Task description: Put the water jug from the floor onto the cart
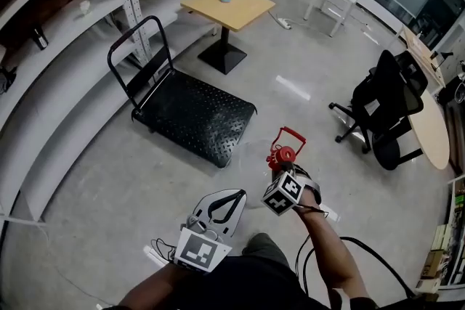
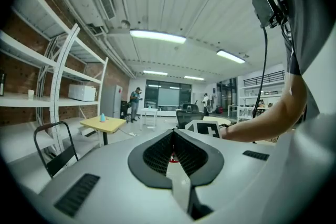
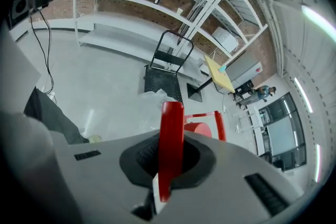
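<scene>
I am looking down at a smooth grey floor (image 1: 87, 178). My right hand-held gripper (image 1: 285, 169) is squeezing tight on the thin red handle (image 3: 170, 139) of the water jug (image 1: 283, 154). The handle is a flat plastic loop, and a round red cap (image 3: 202, 128) is sitting right beside it. The jug's body is looking clear and crinkly. The jug is hanging in the air over the floor, near the cart (image 1: 196, 116) but not touching it. The cart is lying flat and black, with a bumpy metal top and a bent tube bar standing up at its far end. My left hand-held gripper (image 1: 231, 198) is pressing its ribbed black pads together, and it is gripping nothing.
</scene>
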### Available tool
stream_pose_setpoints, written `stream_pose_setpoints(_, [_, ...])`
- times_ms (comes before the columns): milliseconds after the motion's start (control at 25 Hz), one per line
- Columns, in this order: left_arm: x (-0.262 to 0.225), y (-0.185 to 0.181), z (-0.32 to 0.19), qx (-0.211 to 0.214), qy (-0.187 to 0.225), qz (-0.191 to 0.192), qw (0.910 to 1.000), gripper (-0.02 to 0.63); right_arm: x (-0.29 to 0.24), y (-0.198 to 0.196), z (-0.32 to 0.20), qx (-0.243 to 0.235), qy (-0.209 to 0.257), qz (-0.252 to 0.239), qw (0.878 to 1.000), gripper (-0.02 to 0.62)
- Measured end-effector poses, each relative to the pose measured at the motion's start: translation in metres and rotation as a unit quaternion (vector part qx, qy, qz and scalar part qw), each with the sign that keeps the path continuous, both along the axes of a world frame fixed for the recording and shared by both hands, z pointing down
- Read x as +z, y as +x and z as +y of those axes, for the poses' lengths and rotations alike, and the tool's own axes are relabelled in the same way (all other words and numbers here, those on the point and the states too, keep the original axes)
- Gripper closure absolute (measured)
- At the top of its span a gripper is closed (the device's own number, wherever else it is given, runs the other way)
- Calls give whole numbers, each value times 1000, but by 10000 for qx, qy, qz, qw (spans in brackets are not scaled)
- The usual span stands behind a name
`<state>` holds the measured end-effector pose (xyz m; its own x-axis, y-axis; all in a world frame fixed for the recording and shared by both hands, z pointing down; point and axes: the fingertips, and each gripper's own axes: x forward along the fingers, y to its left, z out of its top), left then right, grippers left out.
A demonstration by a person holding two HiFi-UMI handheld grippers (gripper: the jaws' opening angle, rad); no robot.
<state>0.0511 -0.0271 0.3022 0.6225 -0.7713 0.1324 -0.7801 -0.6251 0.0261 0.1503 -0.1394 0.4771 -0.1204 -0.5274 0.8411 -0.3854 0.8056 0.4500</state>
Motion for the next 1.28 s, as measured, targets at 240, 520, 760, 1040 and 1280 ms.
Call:
stream_pose_setpoints(240, [3,-32,-28,-311,32,-168,9994,601,5,-60,-47,-443,105,-184,9988,595])
stream_pose_setpoints(520, [19,-89,-114,-703,-109,-397,9967,601,51,-138,-119,-689,-255,-495,9961,595])
stream_pose_setpoints(760, [5,-130,-218,-924,-129,-670,9934,601,59,-189,-203,-821,-448,-698,9932,595])
stream_pose_setpoints(1040, [12,-179,-305,-951,-304,-604,9932,601,61,-242,-297,-922,-397,-550,9934,595])
stream_pose_setpoints(1280, [25,-237,-385,-538,-389,-543,9963,601,76,-296,-388,-645,-320,-474,9963,595])
